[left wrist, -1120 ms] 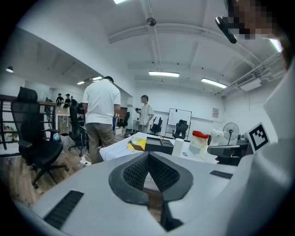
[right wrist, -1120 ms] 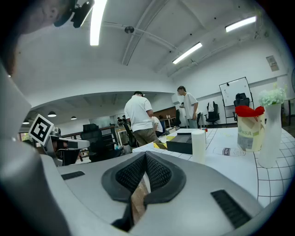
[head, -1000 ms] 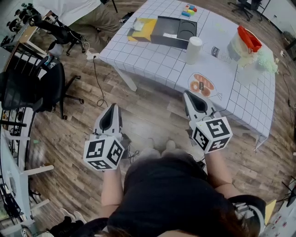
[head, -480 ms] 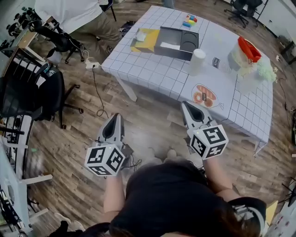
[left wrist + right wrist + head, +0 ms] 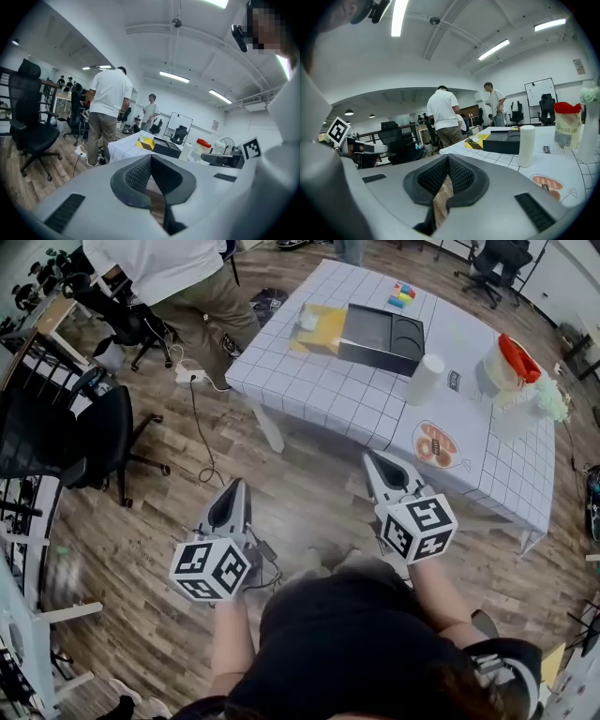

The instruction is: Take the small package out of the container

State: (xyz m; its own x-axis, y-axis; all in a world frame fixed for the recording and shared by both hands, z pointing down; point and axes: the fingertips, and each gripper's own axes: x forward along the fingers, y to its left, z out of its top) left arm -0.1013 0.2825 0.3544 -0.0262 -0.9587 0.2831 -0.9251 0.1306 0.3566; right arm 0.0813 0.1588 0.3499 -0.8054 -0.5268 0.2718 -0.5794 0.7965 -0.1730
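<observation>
I've got the small white package [image 5: 307, 319] in the upper middle of the head view, lying in the yellow container [image 5: 328, 336] at the left end of the table [image 5: 319, 381] with the grid cloth; just to its right stands a black box [image 5: 380, 334], and beyond that, toward the top edge, a little cluster of coloured blocks [image 5: 403, 293]; further right there's a white cylinder [image 5: 424, 379], upright, then a printed doughnut picture [image 5: 438, 444] near the table's lower edge, and a red-lidded jar [image 5: 511, 357] at the right; nothing is touching the package. Both tools are well apart from it, low in the frame over the wood floor [image 5: 300, 474]; my left gripper [image 5: 233, 489] is at lower left, pads pressed together at the tips, nothing between them; my right gripper [image 5: 371, 459] is at lower centre-right, just short of the table's near edge, its pads also meeting and empty. A person in a white shirt [image 5: 155, 263] stands at upper left; a black office chair [image 5: 66, 432] sits at the left edge.
</observation>
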